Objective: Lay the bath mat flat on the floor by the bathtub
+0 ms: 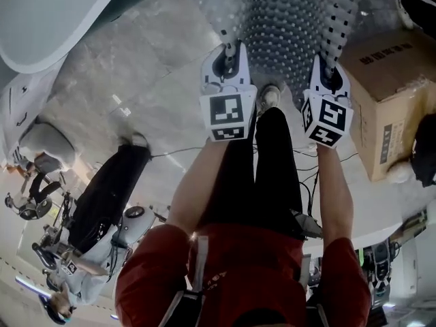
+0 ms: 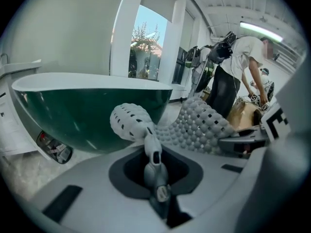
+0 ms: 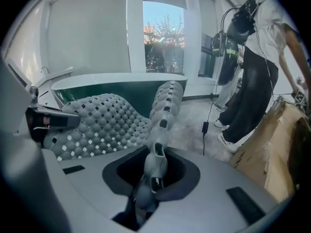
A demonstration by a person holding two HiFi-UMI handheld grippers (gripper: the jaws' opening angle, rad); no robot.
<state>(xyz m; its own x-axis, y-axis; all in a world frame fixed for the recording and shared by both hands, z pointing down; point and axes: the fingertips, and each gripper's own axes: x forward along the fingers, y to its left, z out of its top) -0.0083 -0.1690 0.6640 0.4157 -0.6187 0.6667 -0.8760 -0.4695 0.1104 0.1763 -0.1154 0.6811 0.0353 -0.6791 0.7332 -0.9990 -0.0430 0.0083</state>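
The bath mat (image 1: 286, 19) is grey and bubbled, with small square holes. It hangs between my two grippers above the marble floor, close to the bathtub (image 1: 48, 19), whose outside is dark green in the left gripper view (image 2: 82, 115). My left gripper (image 1: 229, 46) is shut on the mat's near left edge, and the mat (image 2: 199, 125) curls over just past its jaws (image 2: 150, 141). My right gripper (image 1: 325, 63) is shut on the near right edge; the mat (image 3: 107, 118) rolls up past its jaws (image 3: 159, 136). The mat's far end is cut off at the top of the head view.
A cardboard box (image 1: 392, 94) stands on the floor at my right, close to the right gripper. Another person (image 3: 252, 72) bends over beside it. A person in dark trousers (image 1: 109, 189) stands at my left. A black cable (image 3: 206, 127) lies on the floor.
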